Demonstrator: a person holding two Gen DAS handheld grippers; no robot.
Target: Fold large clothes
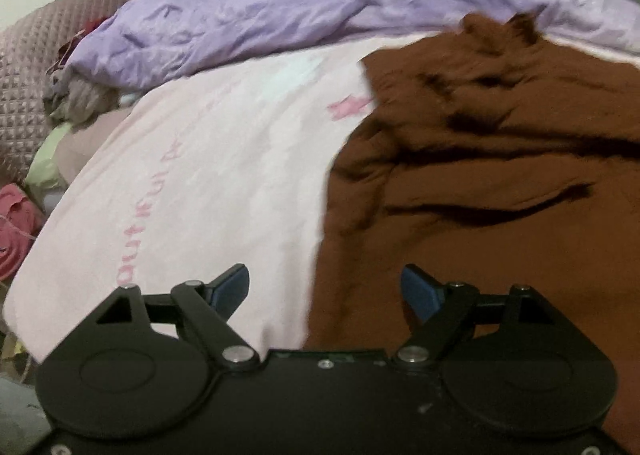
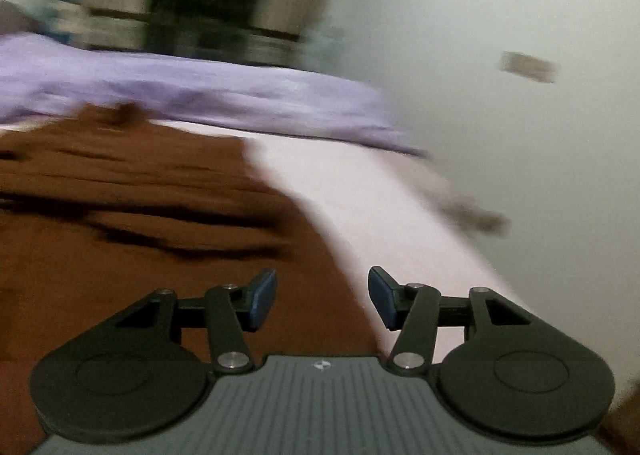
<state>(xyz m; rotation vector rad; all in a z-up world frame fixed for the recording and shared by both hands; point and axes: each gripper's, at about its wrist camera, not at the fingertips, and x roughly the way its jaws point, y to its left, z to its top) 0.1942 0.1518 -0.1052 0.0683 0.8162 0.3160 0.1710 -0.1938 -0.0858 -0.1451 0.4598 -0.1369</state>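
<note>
Across the right half of the left wrist view, the brown garment lies rumpled on a pale pink sheet. It looks soft, thick and limp; an edge or corner seems the best hold. Left gripper and right gripper hover spread, empty. A lilac quilt lies beyond.

Ahead of me: pale pink bedsheet with pink lettering; crumpled lilac quilt along far edge; quilted mauve headboard far left; white wall right.
</note>
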